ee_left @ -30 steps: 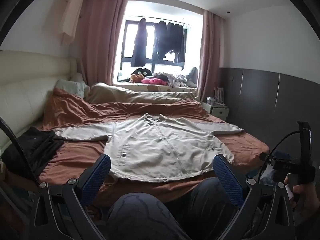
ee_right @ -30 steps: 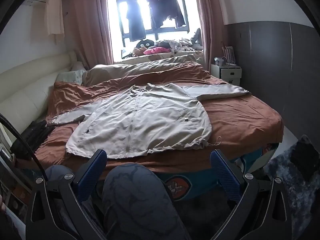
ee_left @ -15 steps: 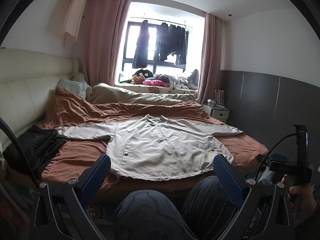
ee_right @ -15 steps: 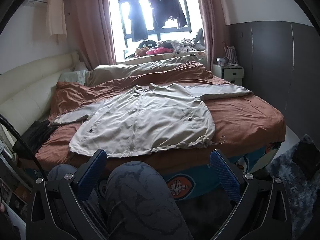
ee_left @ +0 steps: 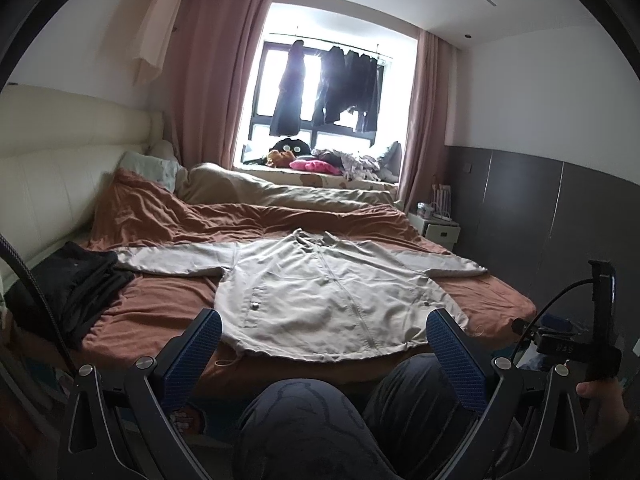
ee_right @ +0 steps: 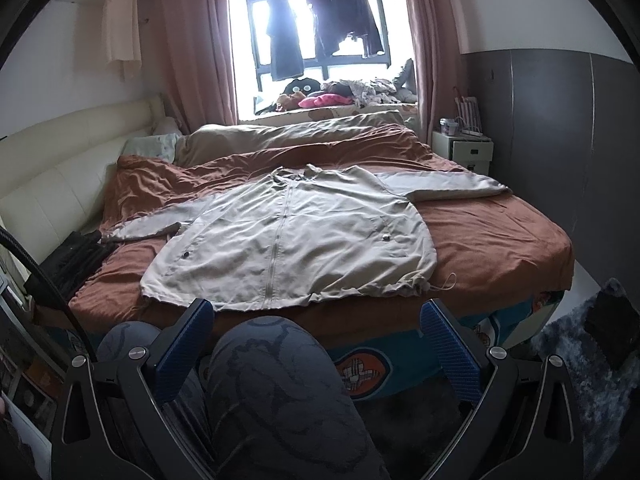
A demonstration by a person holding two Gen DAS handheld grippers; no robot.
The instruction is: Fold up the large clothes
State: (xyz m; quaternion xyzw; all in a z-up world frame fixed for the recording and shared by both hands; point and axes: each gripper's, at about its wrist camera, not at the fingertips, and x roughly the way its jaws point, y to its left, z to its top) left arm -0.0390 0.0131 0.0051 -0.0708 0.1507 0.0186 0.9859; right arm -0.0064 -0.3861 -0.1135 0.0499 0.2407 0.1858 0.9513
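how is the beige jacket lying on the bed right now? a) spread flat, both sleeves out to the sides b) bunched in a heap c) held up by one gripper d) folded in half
a: the beige jacket lies flat on the brown bedspread, front up, with a sleeve stretched out to each side, and neither open gripper touches it.

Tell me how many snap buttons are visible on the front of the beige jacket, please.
2. One snap button sits on the pocket left of the zipper, the other snap button on the pocket to its right. The beige jacket lies flat, so folds may hide more.
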